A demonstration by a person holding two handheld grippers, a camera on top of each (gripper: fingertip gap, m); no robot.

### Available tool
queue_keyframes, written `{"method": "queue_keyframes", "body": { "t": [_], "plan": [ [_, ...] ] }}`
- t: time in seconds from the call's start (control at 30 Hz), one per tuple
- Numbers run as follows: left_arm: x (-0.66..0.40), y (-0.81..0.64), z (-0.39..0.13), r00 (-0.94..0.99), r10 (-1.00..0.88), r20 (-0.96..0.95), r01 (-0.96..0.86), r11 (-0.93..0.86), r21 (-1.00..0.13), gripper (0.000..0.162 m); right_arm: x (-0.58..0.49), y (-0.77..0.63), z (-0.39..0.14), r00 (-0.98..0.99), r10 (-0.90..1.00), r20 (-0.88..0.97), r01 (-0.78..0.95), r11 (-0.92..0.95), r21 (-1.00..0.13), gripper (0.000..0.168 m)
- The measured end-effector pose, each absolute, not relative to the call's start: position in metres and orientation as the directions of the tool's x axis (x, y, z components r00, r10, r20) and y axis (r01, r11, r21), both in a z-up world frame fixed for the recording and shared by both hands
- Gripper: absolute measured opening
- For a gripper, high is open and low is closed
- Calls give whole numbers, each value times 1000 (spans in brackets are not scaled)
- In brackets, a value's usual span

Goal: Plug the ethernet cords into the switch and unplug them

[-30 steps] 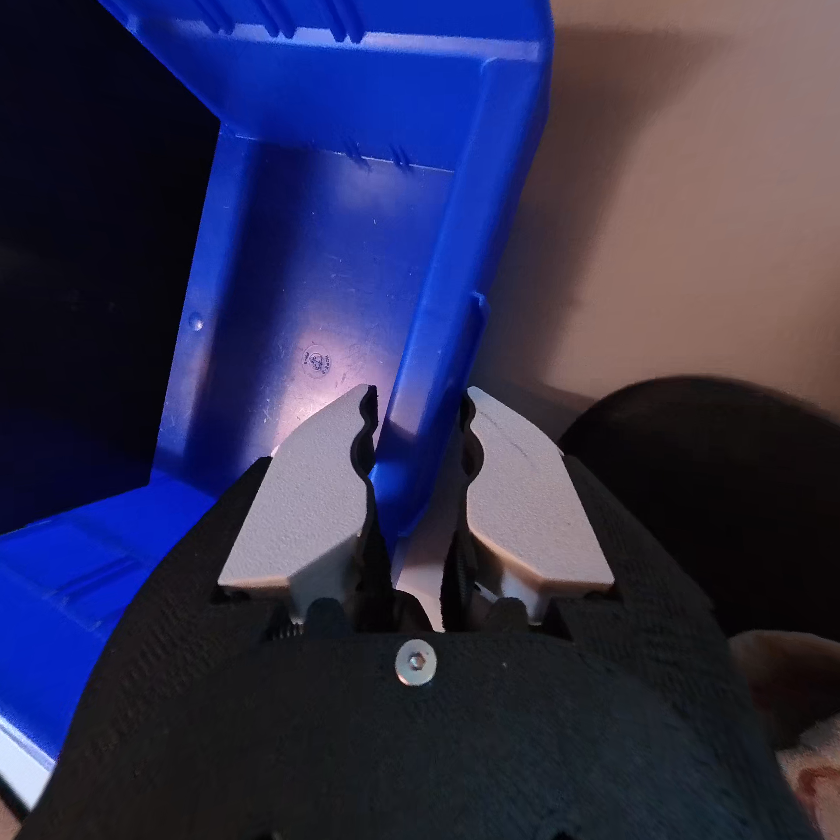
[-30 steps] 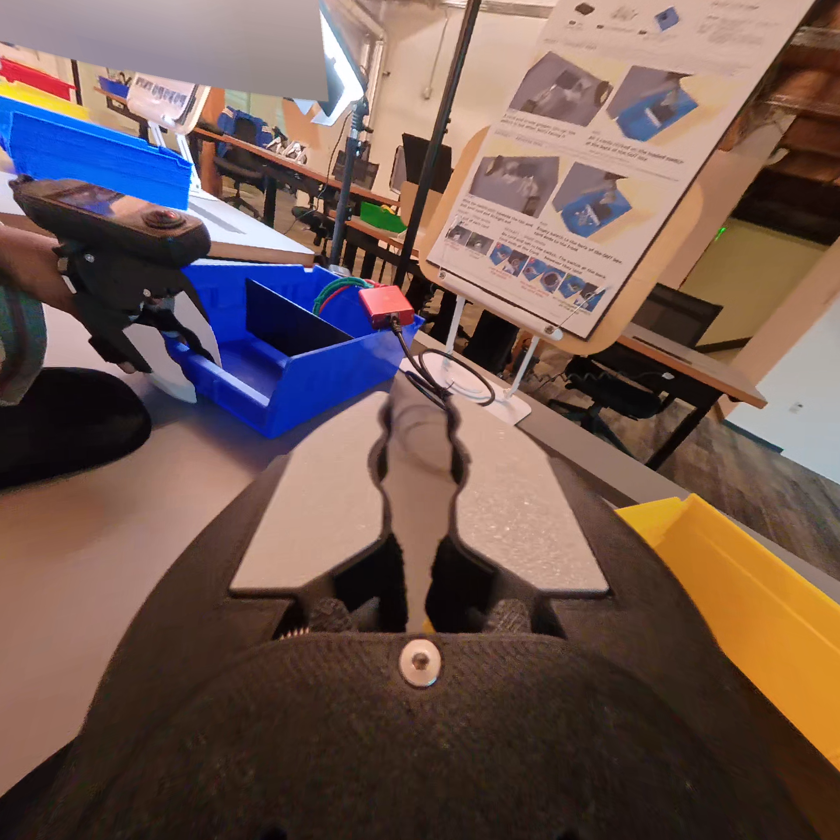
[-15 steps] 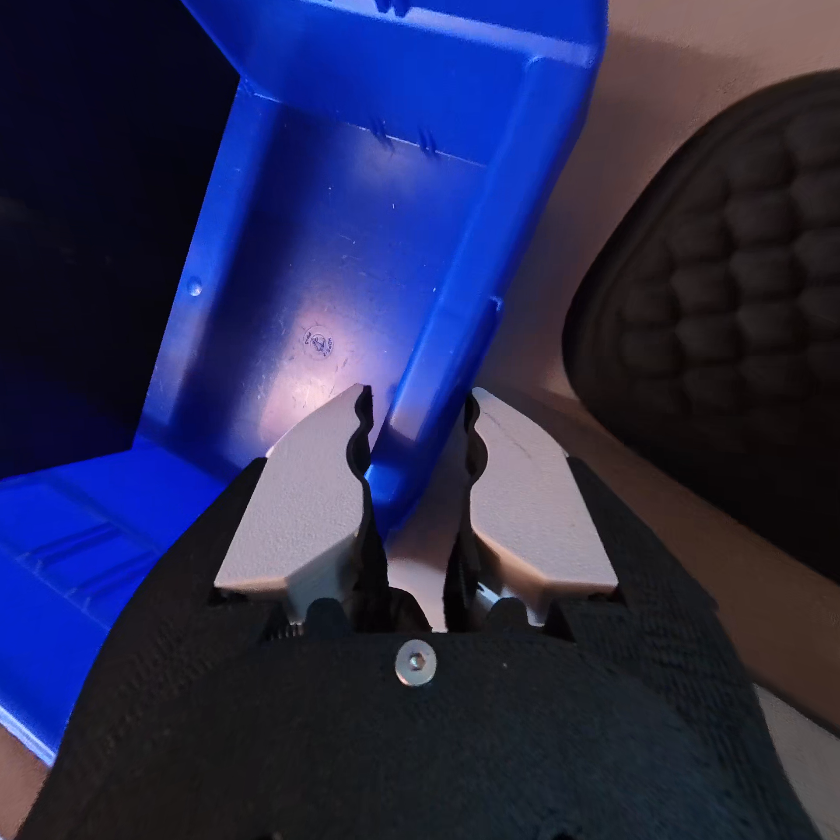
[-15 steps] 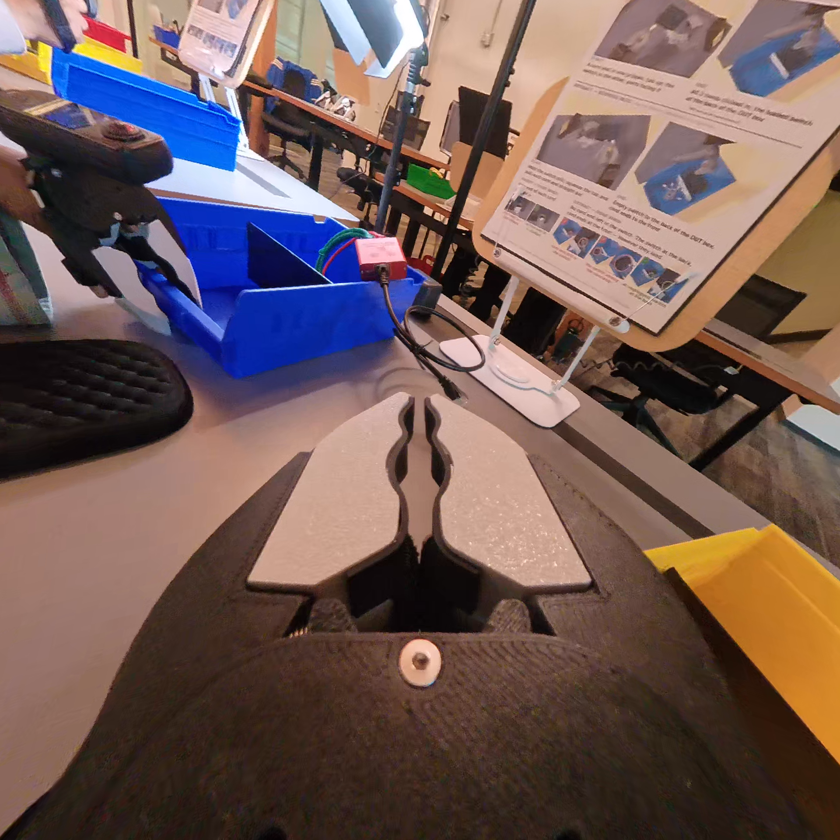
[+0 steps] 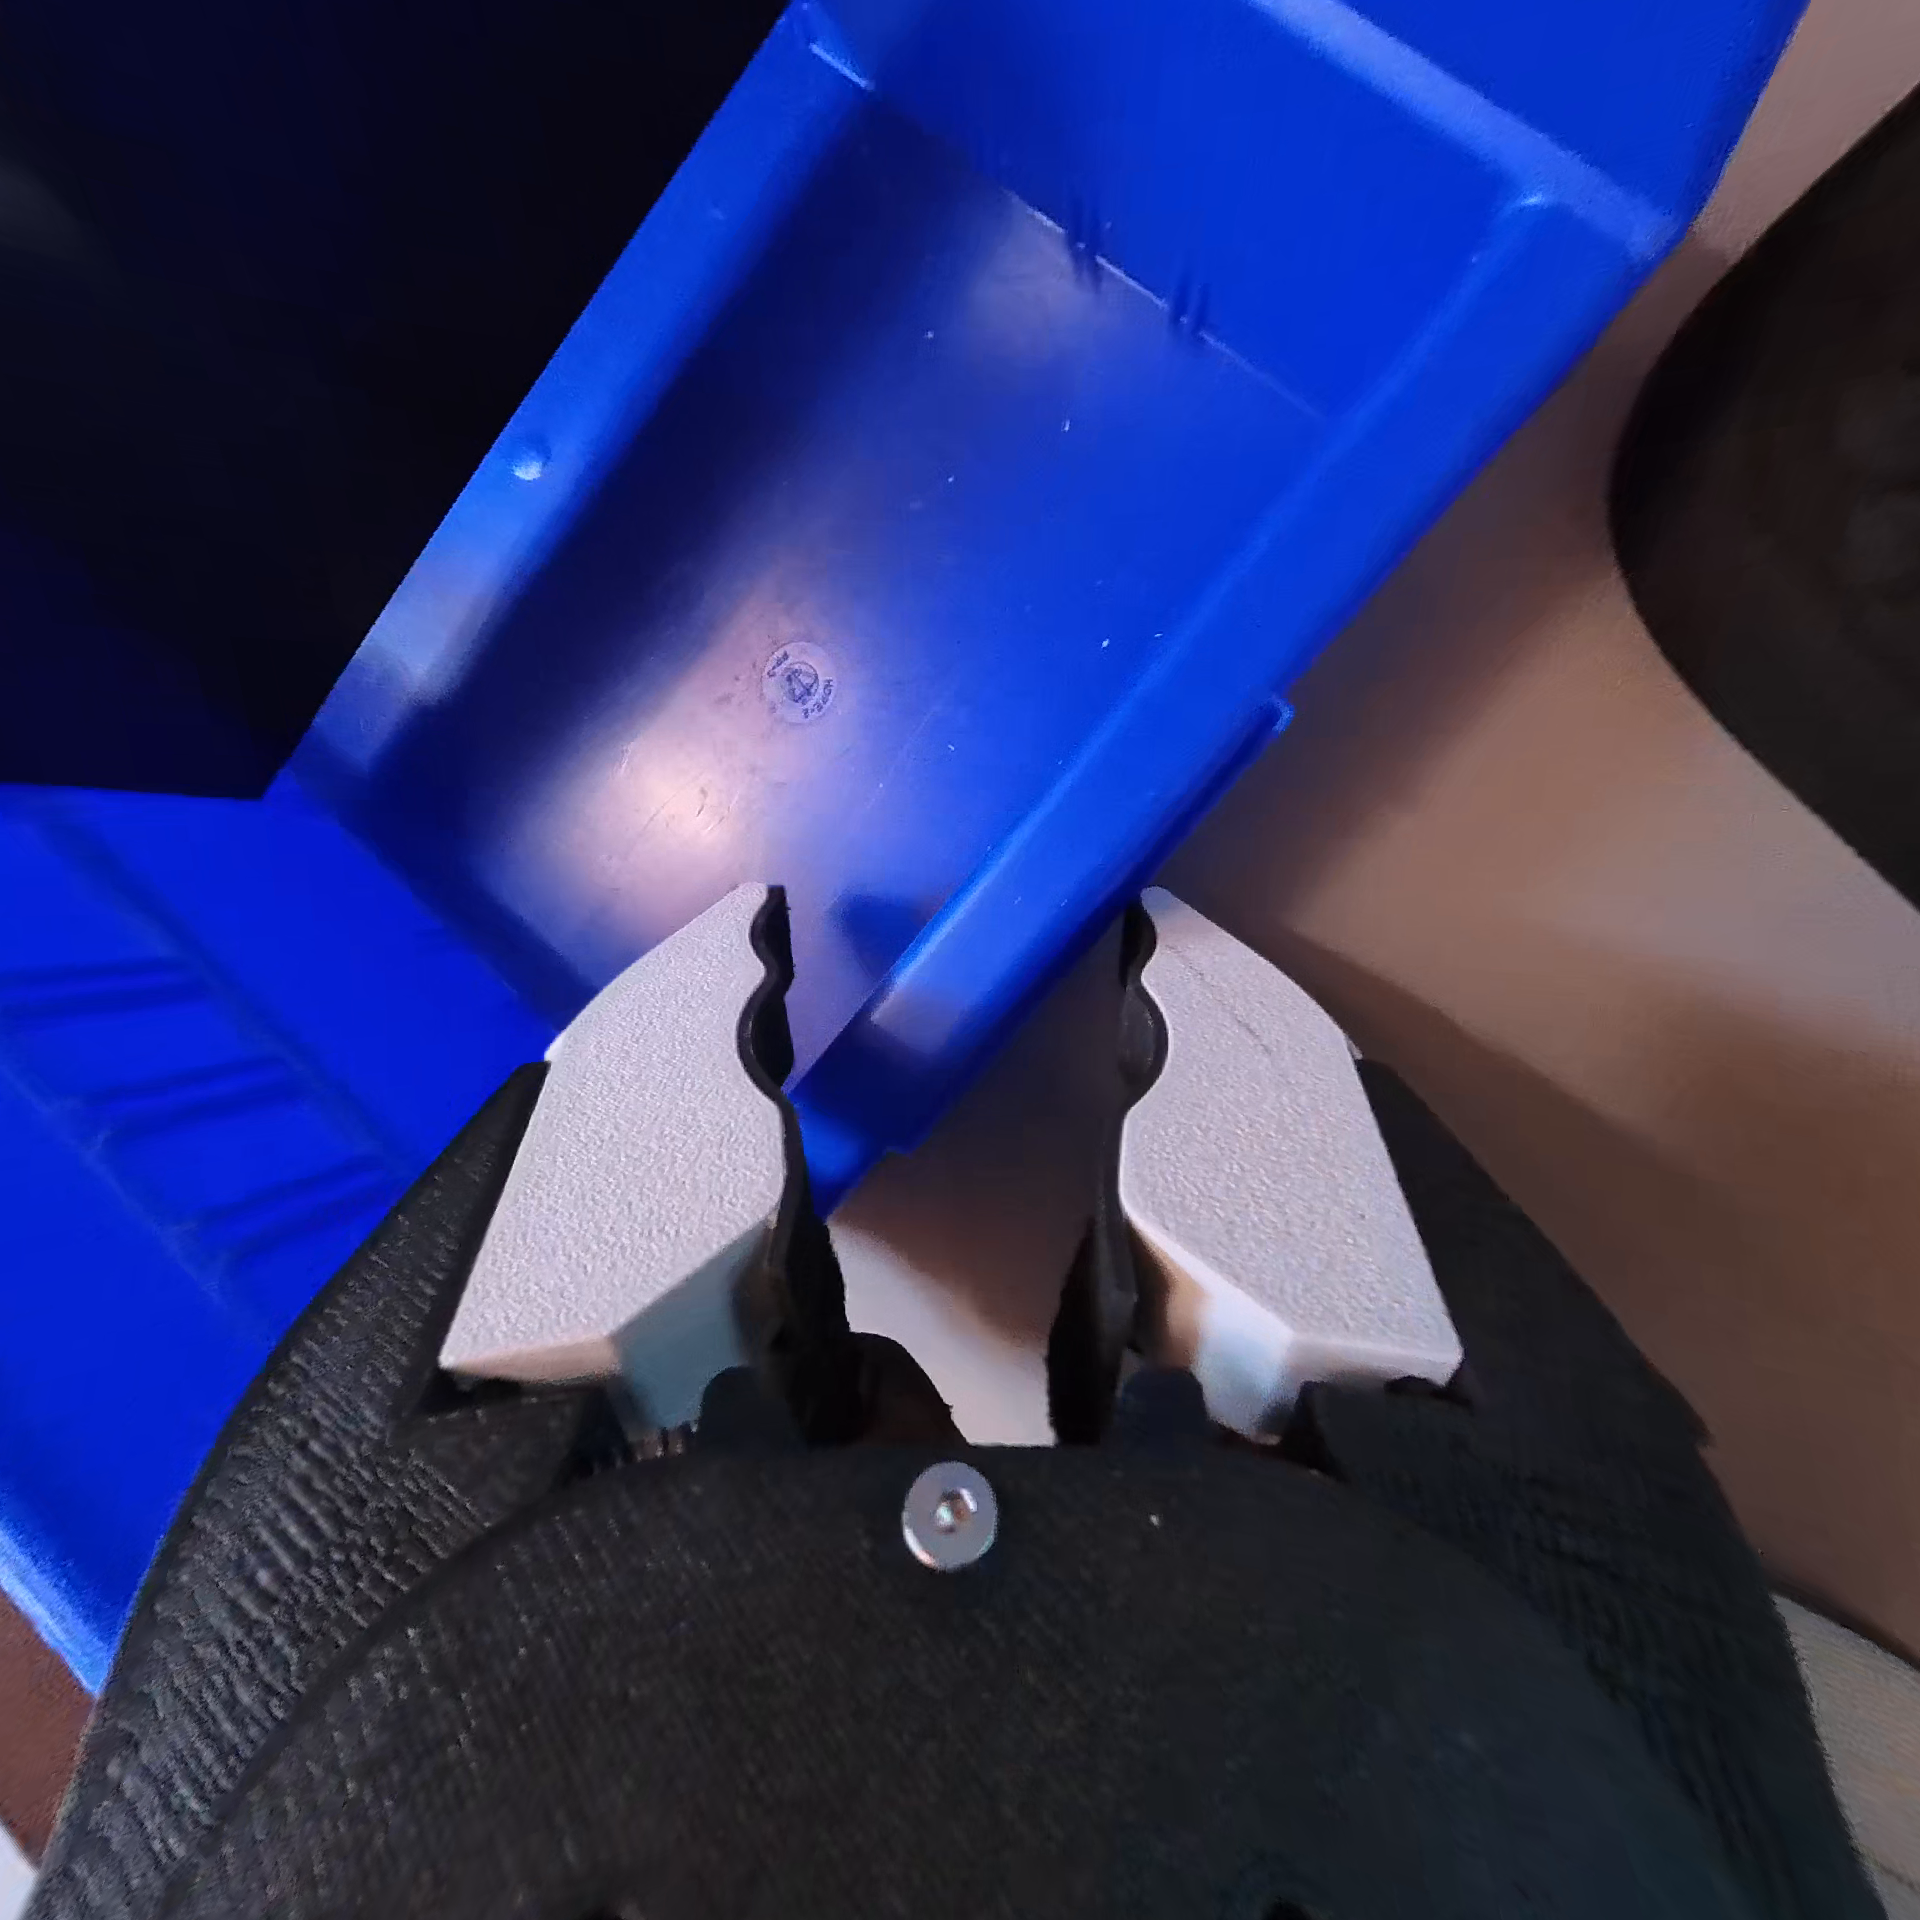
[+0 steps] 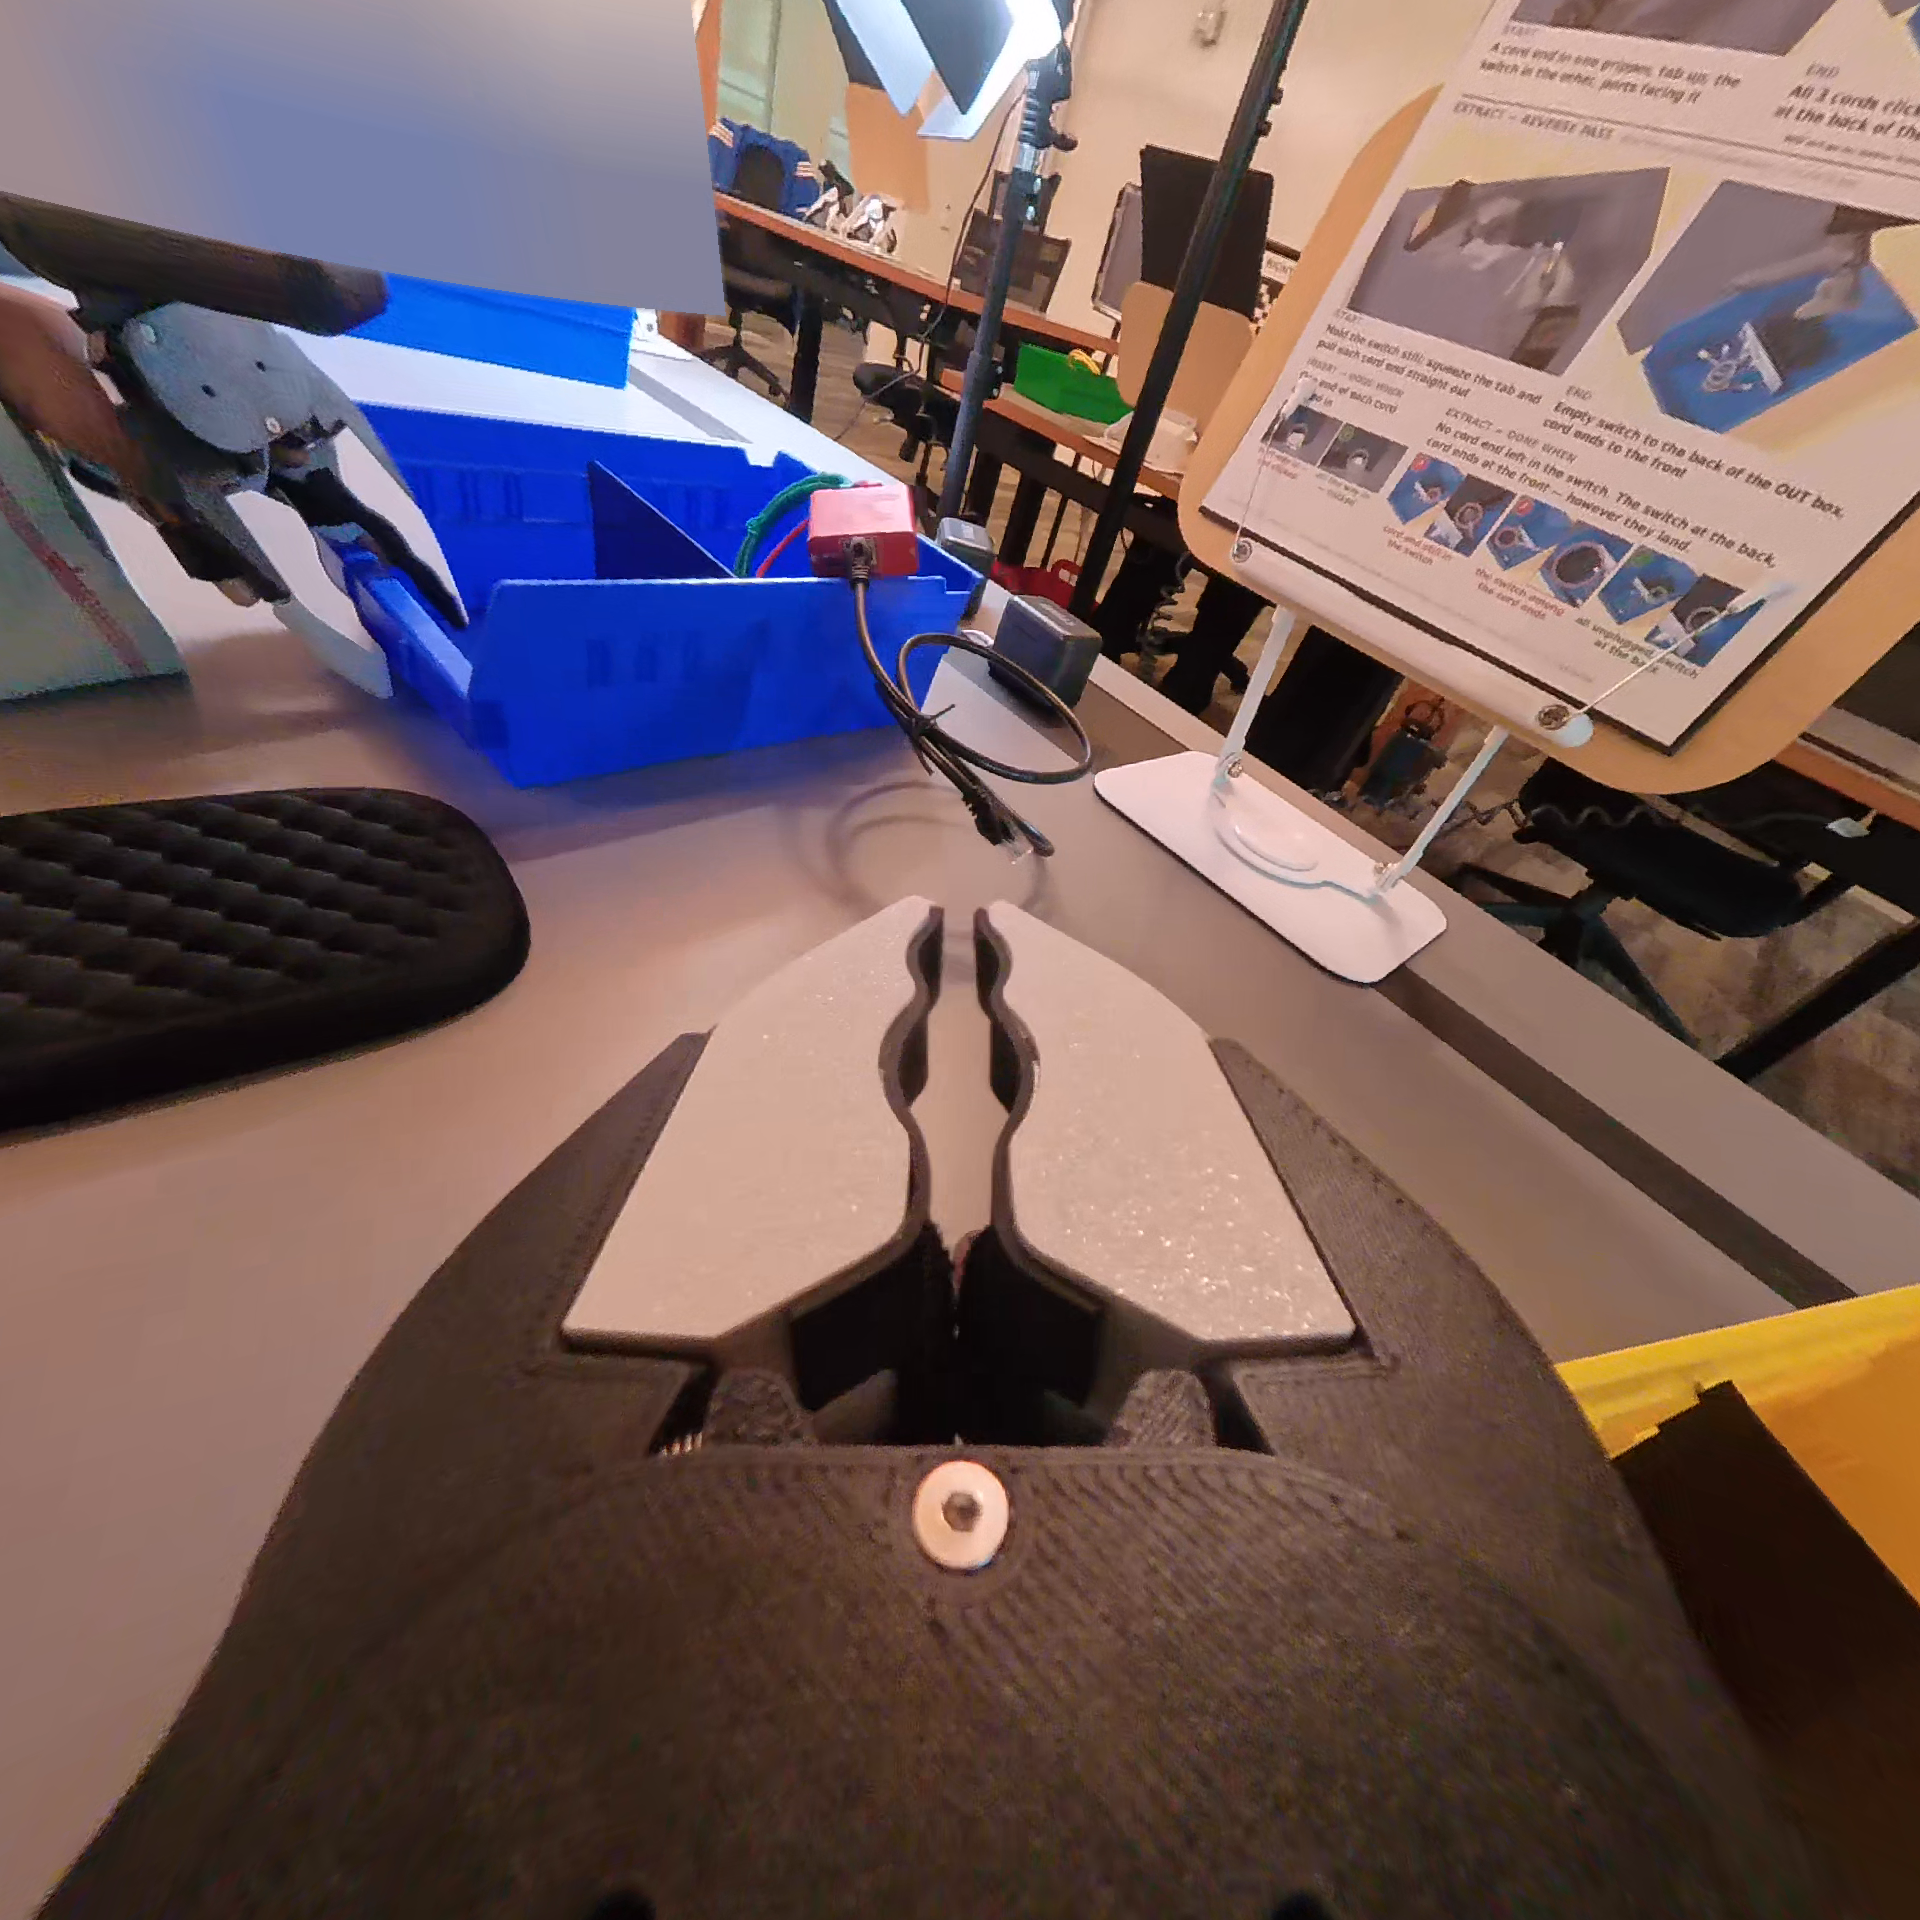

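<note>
Fingers (image 5: pixel 644 1122) of the left gripper (image 5: pixel 951 914) stand apart astride the blue bin's (image 5: pixel 1039 436) wall, gripping nothing, while the right gripper (image 6: pixel 958 914) hovers nearly closed and empty near that bin.

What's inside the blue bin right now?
The blue bin has a dark divider. The front section's floor looks bare. At the back sit the red switch and green and red cords; the wall hides what lies beneath them.

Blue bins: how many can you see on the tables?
2. One blue bin sits on the near table, with the left gripper at its front corner. Another blue bin sits farther back behind it. A blurred patch may hide more.
</note>
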State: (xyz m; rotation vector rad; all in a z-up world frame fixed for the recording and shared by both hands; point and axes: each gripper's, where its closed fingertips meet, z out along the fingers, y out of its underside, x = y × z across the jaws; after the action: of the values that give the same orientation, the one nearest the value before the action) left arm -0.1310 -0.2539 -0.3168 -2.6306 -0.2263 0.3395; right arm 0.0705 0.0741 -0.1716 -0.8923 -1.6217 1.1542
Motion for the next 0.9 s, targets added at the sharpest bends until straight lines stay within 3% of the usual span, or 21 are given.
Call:
{"method": "queue_keyframes", "body": {
  "t": [0.07,0.13,0.2,0.27,0.33,0.37,0.4,0.5,0.67,0.9],
  "plan": [
    [-131,-258,-317,956,224,-188,113,-876,-468,62,70,78,-173,-296,921,255,49,281,-958,25],
    [-128,-256,-315,958,234,-166,127,-863,-489,59,70,82,-176,-281,927,251,67,279,-958,33],
    [-117,-242,-296,964,262,-50,177,-768,-615,52,72,86,-180,-270,928,257,80,287,-955,33],
    [-109,-220,-249,959,267,99,235,-548,-803,50,74,91,-182,-253,933,257,86,286,-954,33],
    [-131,-201,-180,890,328,317,368,-106,-924,54,74,93,-181,-245,940,239,81,265,-961,33],
    [-144,-196,-151,818,275,505,493,119,-862,55,74,94,-181,-247,942,228,73,253,-965,33],
    [-154,-190,-135,737,174,653,616,224,-755,63,73,93,-179,-253,942,221,65,244,-968,33],
    [-198,-163,-141,525,124,842,809,236,-539,90,71,90,-176,-264,933,243,53,265,-963,33],
    [-259,-136,-189,370,353,860,880,162,-445,99,76,88,-170,-254,898,360,45,383,-923,33],
    [-268,-102,-208,277,378,884,940,85,-331,93,84,93,-156,-221,881,419,-14,426,-904,32]
  ]
}}
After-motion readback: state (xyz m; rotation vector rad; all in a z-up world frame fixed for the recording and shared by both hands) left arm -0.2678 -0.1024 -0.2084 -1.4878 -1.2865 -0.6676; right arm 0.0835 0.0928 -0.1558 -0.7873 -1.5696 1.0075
